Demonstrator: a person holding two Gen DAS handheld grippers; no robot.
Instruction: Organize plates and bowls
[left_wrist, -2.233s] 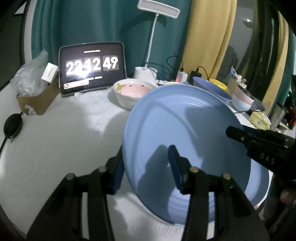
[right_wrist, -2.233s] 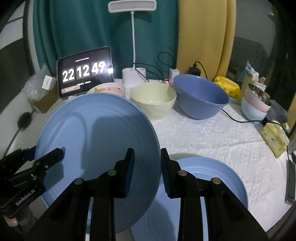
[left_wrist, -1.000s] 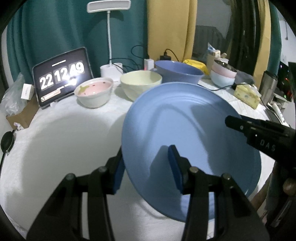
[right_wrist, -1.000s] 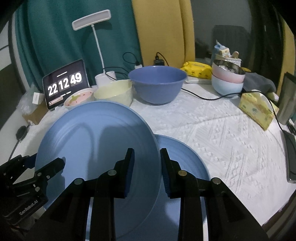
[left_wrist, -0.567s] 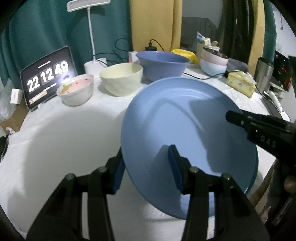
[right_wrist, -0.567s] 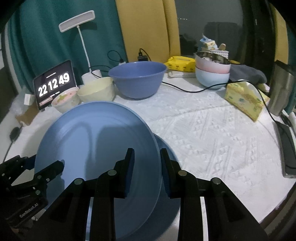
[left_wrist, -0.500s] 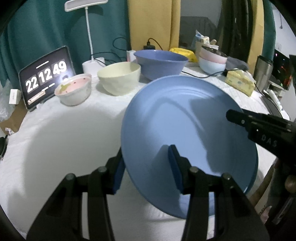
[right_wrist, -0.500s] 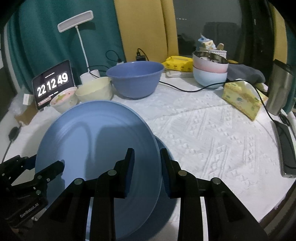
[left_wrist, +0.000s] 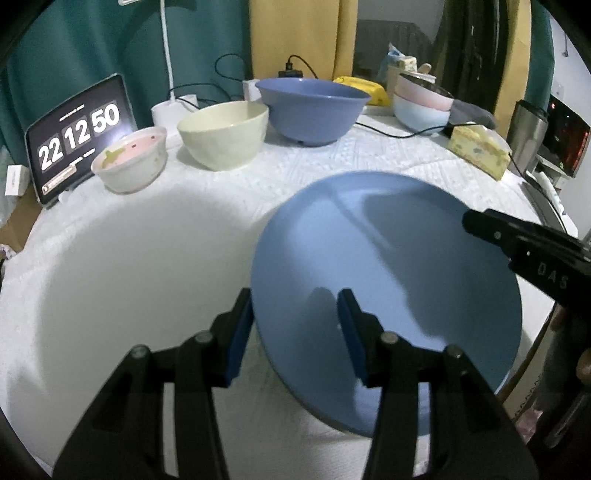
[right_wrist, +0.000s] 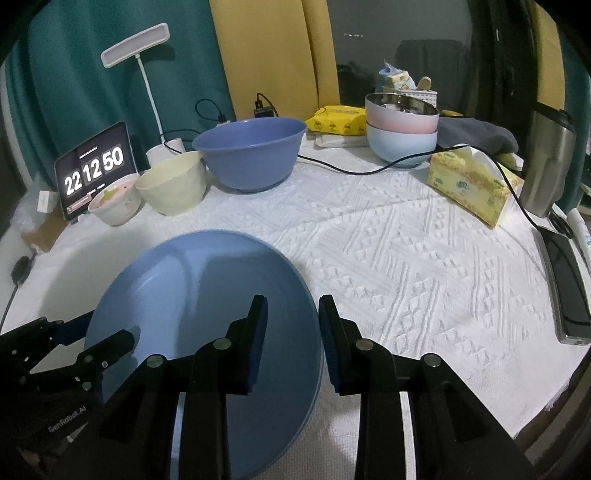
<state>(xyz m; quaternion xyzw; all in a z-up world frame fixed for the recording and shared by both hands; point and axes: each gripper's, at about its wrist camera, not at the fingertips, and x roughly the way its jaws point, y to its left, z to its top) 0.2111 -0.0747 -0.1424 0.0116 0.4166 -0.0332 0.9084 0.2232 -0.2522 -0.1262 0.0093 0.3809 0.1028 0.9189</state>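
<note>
A large blue plate (left_wrist: 388, 258) lies low over a second blue plate whose rim (right_wrist: 312, 406) shows just under it at the table's near edge. My left gripper (left_wrist: 295, 325) grips the plate's left rim, one finger under and one over. My right gripper (right_wrist: 290, 332) grips the opposite rim the same way. Each gripper shows in the other's view. Behind stand a pink-lined bowl (left_wrist: 129, 164), a cream bowl (left_wrist: 223, 134) and a big blue bowl (left_wrist: 312, 110) in a row.
A clock tablet (left_wrist: 79, 136) and a lamp base (left_wrist: 173, 110) stand at the back left. Stacked pink and pale blue bowls (right_wrist: 402, 129), a yellow tissue box (right_wrist: 472, 184), a steel tumbler (right_wrist: 546, 166), a phone (right_wrist: 567, 284) and a black cable (right_wrist: 369, 170) lie at the right.
Both grippers have lowered the held plate from tilted up to nearly flat onto the plate on the table. The clock turned from 49 to 50.
</note>
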